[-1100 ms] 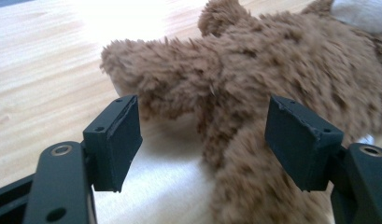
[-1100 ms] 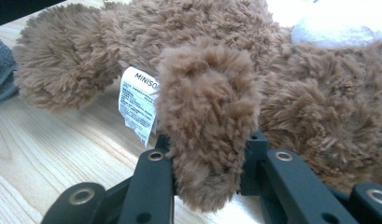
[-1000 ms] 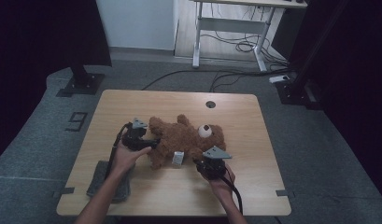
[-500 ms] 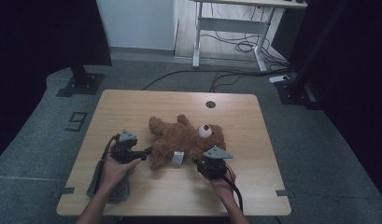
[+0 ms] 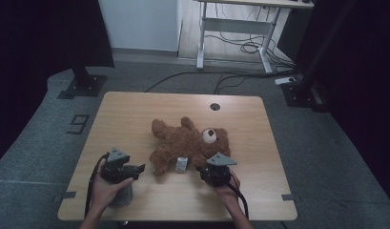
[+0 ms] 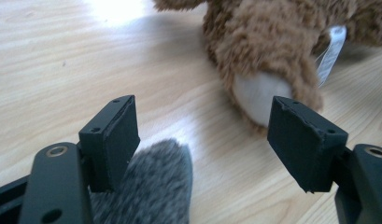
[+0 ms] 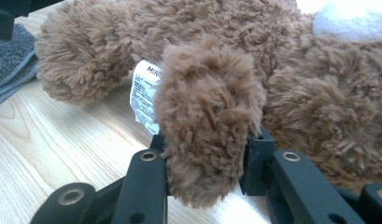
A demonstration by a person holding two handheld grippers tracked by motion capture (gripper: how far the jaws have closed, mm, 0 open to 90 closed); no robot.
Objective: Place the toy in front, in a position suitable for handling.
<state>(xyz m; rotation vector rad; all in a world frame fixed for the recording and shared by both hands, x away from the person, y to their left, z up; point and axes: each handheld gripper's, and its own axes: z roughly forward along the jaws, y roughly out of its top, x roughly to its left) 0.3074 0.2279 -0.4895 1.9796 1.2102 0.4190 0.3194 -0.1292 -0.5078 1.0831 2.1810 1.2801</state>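
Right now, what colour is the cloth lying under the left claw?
Grey; the cloth shows best in the left gripper view, fuzzy, below the left claw.

A white tag [image 7: 144,95] sewn to the brown teddy bear [image 7: 212,74] was seen in the right gripper view; the letters "MIN" could be read at its top edge, the finer print below being too small to tell. On the grey floor beside the table [image 5: 135,109], a dark digit "9" [image 5: 78,124] was marked.

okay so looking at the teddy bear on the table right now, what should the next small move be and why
Probably bring the left tool forward to the teddy bear leg ahead of it: its jaws stand open and empty over a grey cloth, while the right tool already pinches an arm.
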